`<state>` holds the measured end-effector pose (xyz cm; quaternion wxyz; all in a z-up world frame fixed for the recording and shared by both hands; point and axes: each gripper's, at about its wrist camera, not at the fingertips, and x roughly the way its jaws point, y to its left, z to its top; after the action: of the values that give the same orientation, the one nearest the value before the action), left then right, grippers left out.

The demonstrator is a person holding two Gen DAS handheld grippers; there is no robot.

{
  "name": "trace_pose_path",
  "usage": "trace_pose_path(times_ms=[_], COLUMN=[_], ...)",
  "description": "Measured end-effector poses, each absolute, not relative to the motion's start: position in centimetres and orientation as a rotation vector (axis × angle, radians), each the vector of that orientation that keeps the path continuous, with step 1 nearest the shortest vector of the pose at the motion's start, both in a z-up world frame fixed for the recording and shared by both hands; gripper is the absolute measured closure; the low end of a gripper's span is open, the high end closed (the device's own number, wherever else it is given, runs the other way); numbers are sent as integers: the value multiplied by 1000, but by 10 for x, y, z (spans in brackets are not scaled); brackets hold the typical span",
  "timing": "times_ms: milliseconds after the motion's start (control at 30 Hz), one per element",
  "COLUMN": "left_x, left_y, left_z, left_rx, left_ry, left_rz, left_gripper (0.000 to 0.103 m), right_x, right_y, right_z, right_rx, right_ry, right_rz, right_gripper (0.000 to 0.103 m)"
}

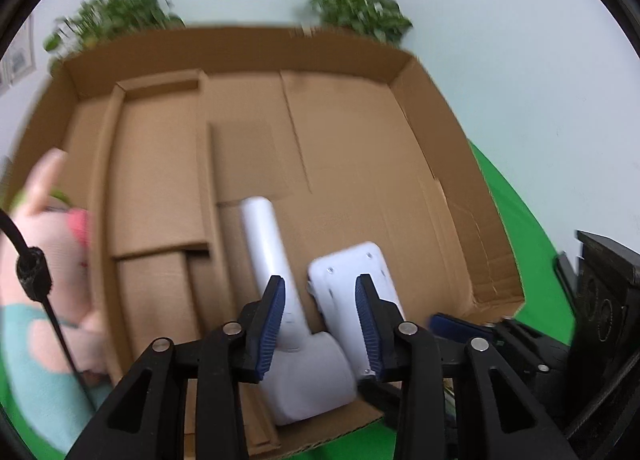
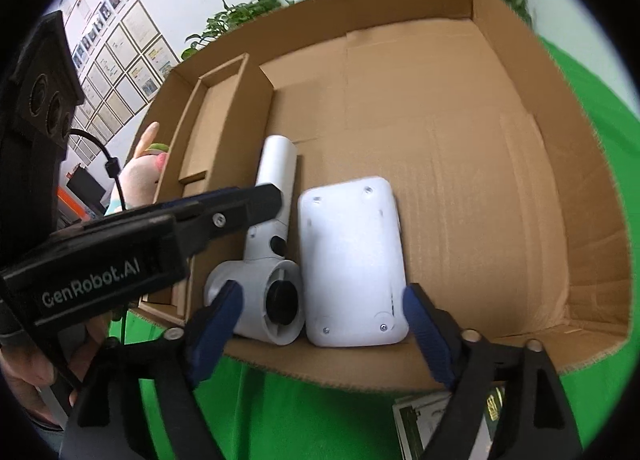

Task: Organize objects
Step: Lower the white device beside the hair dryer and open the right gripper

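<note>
Left gripper (image 1: pixel 320 324): black plastic linkage arms with triangular cut-outs, silver round rivets, ribbed dark-blue pads on the fingers (image 1: pixel 272 324); thin black cable with a wrapped tie at the left. Right gripper (image 2: pixel 320 324): same black frame, silver rivets, blue-padded fingers (image 2: pixel 424 336). Left housing seen from the right: white "GenRobot.AI" lettering, round lens recesses.

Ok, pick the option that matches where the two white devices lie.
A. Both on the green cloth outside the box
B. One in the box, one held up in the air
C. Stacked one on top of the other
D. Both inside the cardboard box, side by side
D: the white handled device and the flat white rectangular device lie next to each other on the floor of the cardboard box, near its front edge.
</note>
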<state>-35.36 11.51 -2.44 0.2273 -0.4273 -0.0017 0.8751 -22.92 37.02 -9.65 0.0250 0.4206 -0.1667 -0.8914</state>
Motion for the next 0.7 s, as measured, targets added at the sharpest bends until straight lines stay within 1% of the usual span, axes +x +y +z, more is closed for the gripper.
trace_pose_path(times_ms=[33, 67, 100, 133, 200, 233, 267, 300, 500, 700], left_x=[-345, -339, -326, -315, -295, -286, -277, -272, -245, -216], left_y=[111, 108, 104, 101, 94, 91, 87, 82, 61, 55], left_z=[-17, -12, -3, 4, 17, 22, 28, 31, 39, 43], left_rx=[-1122, -1086, -1014, -952, -834, -793, -755, -741, -741, -687], left_ry=[3, 9, 26, 39, 65, 78, 90, 89, -3, -31], left_rz=[2456, 2482, 2540, 2589, 2659, 2692, 2739, 2763, 2810, 2824], left_gripper=[63, 52, 37, 31, 17, 14, 7, 2, 2, 2], right_x=[-226, -222, -219, -215, -205, -201, -197, -193, -172, -155], right_y=[369, 367, 366, 365, 364, 364, 363, 362, 345, 337], right_z=[-94, -91, -88, -86, -80, -77, -73, -70, -52, -47], right_rx=[1298, 1293, 1288, 1271, 1237, 1222, 1199, 1181, 1087, 1051], right_ry=[-492, -461, -440, -414, -359, -335, -314, -299, -146, -115], right_rz=[-2787, -2822, -2840, -2861, -2914, -2935, -2955, -2968, -3030, -3023], right_gripper=[13, 8, 4, 0, 1, 1, 1, 1, 1, 1])
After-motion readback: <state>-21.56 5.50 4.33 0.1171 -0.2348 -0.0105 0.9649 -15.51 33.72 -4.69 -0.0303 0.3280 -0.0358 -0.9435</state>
